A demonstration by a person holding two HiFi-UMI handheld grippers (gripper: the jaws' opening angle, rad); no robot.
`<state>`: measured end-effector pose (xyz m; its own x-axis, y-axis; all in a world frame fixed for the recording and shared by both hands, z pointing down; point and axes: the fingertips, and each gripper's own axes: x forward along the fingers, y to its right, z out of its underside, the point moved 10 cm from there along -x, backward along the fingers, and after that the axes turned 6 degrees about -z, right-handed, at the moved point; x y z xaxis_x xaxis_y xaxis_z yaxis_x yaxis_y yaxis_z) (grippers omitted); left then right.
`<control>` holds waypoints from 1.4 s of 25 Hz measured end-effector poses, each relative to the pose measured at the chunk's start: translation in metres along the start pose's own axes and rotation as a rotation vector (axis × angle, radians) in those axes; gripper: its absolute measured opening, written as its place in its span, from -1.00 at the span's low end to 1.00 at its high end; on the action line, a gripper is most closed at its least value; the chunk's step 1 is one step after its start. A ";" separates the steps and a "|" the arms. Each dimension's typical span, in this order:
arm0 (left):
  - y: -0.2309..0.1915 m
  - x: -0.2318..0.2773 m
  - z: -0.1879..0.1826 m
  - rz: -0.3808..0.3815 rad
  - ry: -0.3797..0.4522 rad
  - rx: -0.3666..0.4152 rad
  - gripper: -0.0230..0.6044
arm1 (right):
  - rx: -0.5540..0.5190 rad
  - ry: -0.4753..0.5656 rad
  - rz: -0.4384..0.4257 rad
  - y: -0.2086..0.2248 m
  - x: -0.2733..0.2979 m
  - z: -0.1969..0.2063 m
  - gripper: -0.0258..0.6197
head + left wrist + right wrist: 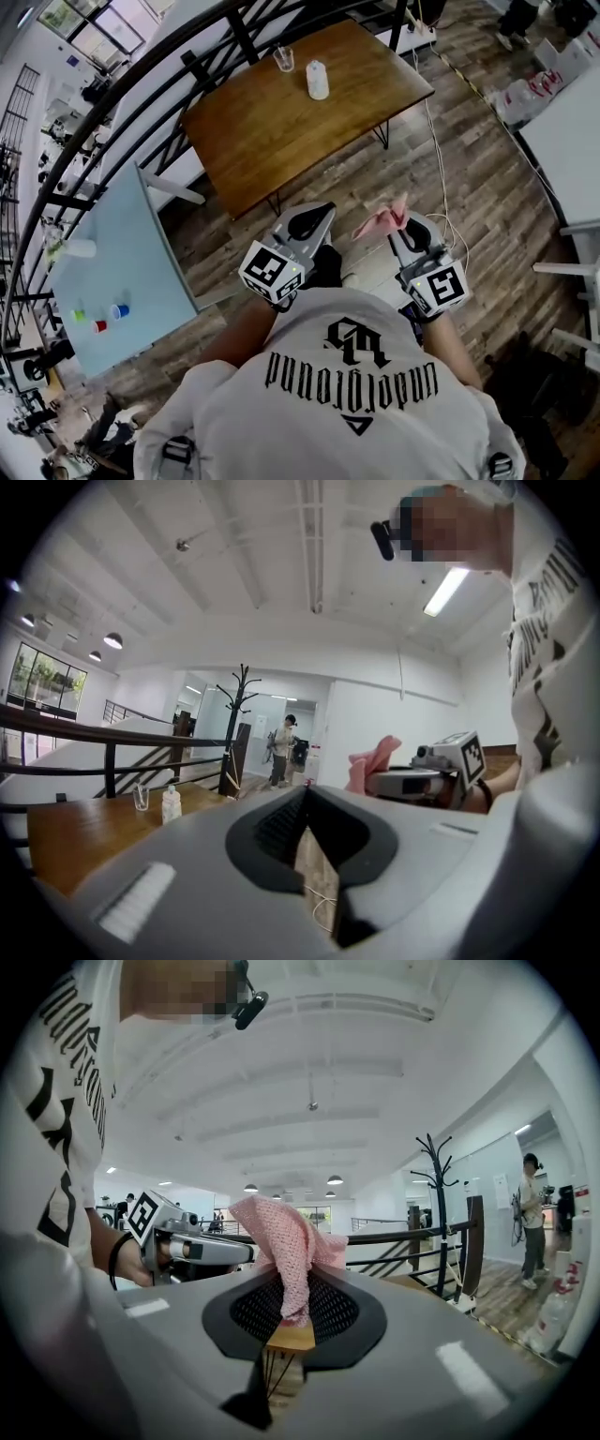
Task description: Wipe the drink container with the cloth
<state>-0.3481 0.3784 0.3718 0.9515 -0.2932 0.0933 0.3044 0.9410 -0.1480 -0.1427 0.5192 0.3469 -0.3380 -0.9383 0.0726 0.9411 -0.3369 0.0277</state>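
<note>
One cloth (283, 1234) pinched in right tool (292, 1314); left tool (306, 808) closed empty; bottle (318, 80) well apart.

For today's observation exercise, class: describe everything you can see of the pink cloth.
The cloth is pink, with a loose, open-knit texture. It is crumpled into a bunch and pinched between the shut jaws of the right gripper, with its folds standing up above them. It is held in the air, short of the table, and touches nothing else.
</note>
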 end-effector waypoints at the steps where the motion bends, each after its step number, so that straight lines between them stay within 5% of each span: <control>1: -0.005 0.009 0.000 0.000 0.002 -0.002 -0.77 | -0.001 -0.003 0.005 0.006 0.004 0.000 -0.79; 21: -0.196 0.131 -0.056 0.055 0.015 0.039 -0.76 | -0.018 -0.022 -0.012 0.124 0.207 -0.032 -0.79; 35: -0.266 0.172 -0.052 0.009 0.003 0.037 -0.73 | -0.010 -0.047 -0.069 0.170 0.287 -0.024 -0.79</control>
<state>-0.2627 0.0691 0.3764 0.9543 -0.2851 0.0895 0.2941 0.9492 -0.1119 -0.0797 0.1905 0.3488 -0.4015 -0.9084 0.1171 0.9155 -0.4015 0.0241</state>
